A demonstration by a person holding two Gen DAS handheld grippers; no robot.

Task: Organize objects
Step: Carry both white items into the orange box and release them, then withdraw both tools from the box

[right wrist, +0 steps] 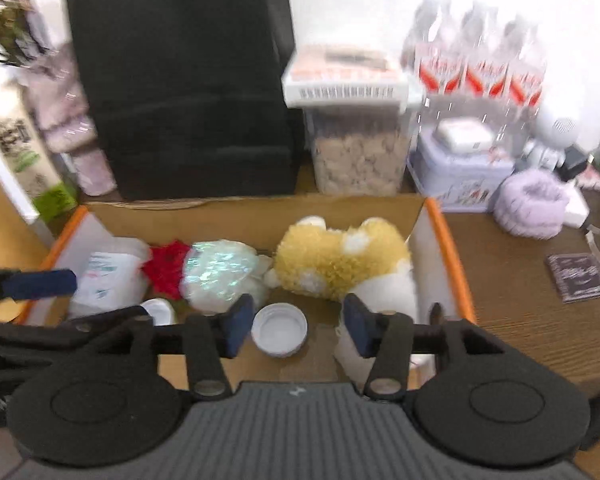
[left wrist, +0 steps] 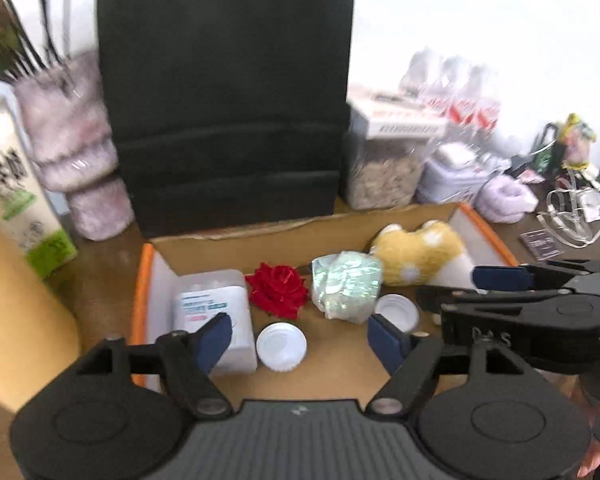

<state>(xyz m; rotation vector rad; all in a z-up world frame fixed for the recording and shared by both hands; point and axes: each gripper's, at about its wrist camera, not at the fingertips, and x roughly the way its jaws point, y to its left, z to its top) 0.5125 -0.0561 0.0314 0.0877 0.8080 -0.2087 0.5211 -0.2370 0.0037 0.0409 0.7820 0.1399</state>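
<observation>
The left gripper (left wrist: 300, 338) hung with its jaws apart and empty over a cardboard box (left wrist: 260, 242). Inside lay a white lid (left wrist: 281, 347), a red fabric rose (left wrist: 277, 290), a clear plastic container (left wrist: 214, 312), an iridescent wrapped bundle (left wrist: 346, 286) and a yellow plush toy (left wrist: 420, 256). The right gripper (left wrist: 446, 284) reached in from the right, also open.

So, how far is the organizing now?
Already in the box: a plush toy, a red rose, a shiny packet, a white container and two white caps. In hand: nothing; the left gripper and right gripper are both open and empty above the box. Left: perhaps the purple scrunchie and small card outside on the table.
</observation>
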